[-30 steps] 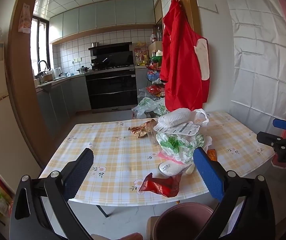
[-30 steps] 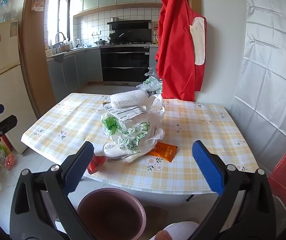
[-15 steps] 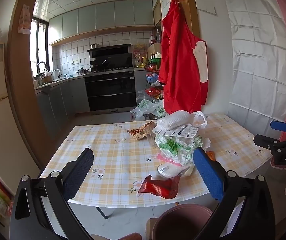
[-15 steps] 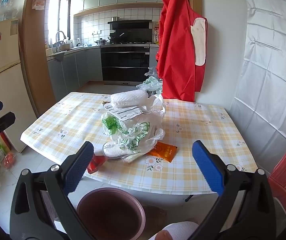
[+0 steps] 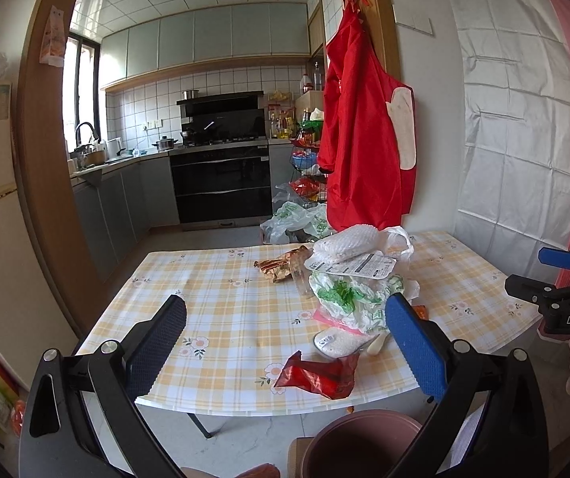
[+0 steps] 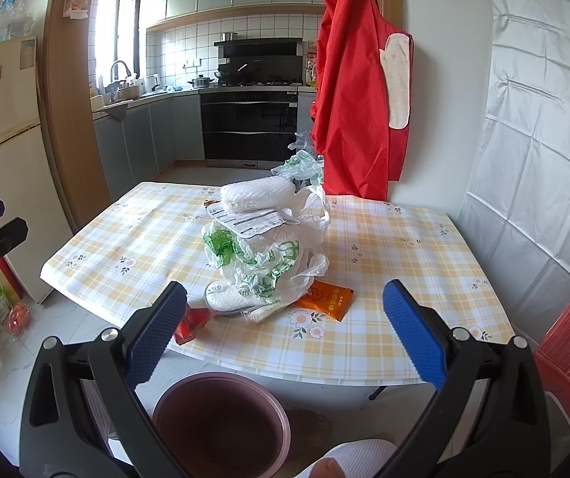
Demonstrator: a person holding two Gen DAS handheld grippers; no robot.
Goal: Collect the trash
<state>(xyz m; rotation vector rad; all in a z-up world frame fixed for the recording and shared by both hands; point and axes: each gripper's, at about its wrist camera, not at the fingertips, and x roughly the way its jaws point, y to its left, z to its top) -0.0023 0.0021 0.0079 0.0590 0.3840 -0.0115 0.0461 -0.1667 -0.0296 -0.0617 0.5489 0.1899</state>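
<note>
A pile of trash sits on the checked table (image 5: pixel 213 310): a white and green plastic bag (image 5: pixel 348 298) (image 6: pixel 261 255) with a white foam wrap (image 6: pixel 257 195) and a label sheet on top. A red wrapper (image 5: pixel 317 374) (image 6: pixel 189 324) lies at the table's near edge. An orange packet (image 6: pixel 325 300) lies right of the bag, a brown wrapper (image 5: pixel 281 265) behind it. A white lidded cup (image 5: pixel 337 342) lies by the bag. A brown bin (image 6: pixel 221 422) (image 5: pixel 360 442) stands on the floor below the edge. My left gripper (image 5: pixel 285 342) and right gripper (image 6: pixel 285 330) are open and empty, held back from the table.
A red apron (image 6: pixel 360 99) hangs on the wall behind the table. Plastic bags (image 5: pixel 297 223) lie on the floor beyond it. A fridge (image 6: pixel 2 151) stands at the left. A white slipper (image 6: pixel 356 454) shows beside the bin.
Both grippers have drifted slightly back from the table; the left view has tilted up a little. Nothing on the table has moved.
</note>
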